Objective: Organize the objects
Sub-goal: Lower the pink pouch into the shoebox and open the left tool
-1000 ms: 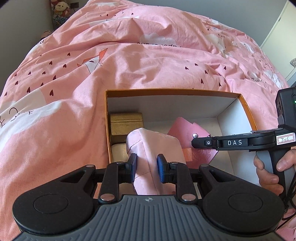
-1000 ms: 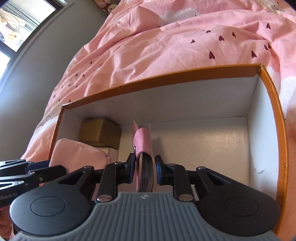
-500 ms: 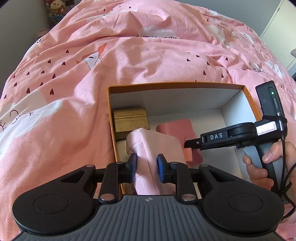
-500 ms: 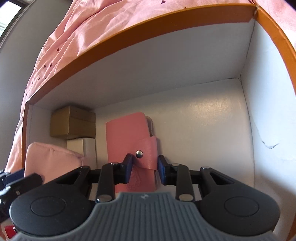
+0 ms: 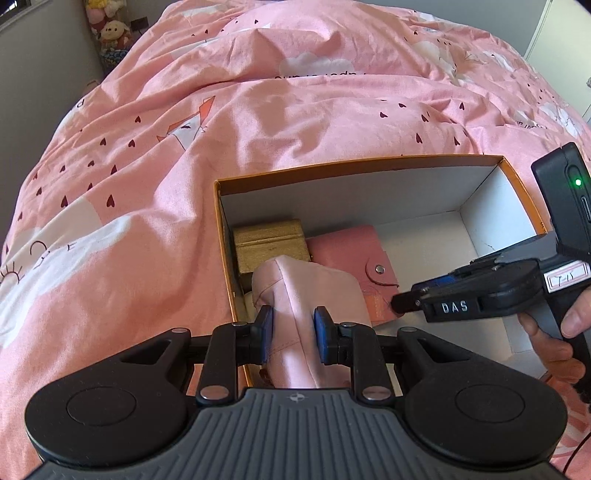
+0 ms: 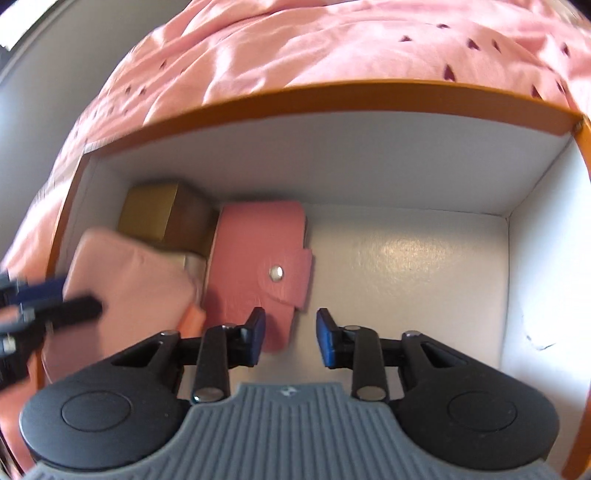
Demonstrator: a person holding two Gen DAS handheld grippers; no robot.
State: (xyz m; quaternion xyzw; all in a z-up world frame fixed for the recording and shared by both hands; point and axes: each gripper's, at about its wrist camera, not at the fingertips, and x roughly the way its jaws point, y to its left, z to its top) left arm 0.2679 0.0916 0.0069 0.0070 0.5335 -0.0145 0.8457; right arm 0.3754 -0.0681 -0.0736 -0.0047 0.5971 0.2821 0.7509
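An orange-rimmed white box (image 5: pixel 354 164) lies on the pink bedspread. My left gripper (image 5: pixel 293 334) is shut on a pale pink fabric pouch (image 5: pixel 306 295), held over the box's left end. A pink snap wallet (image 6: pixel 251 266) lies flat on the box floor beside a gold box (image 6: pixel 159 214). My right gripper (image 6: pixel 291 332) hovers at the wallet's near right corner. Its jaws are closing, its pads are apart, and the left pad overlaps the wallet's edge without pressing it. The pouch (image 6: pixel 129 284) and left gripper (image 6: pixel 55 295) show blurred at the left of the right wrist view.
A cream box (image 6: pixel 192 264) peeks out beneath the gold one. The box's right half shows bare white floor (image 6: pixel 406 266). A hand (image 5: pixel 554 343) holds the right gripper (image 5: pixel 399 304) at the box's right side. Plush toys (image 5: pixel 110 33) sit at the far left by the wall.
The right gripper laid the wallet flat on the box floor, let go and drew back slightly. The left gripper kept hold of the pouch and barely moved.
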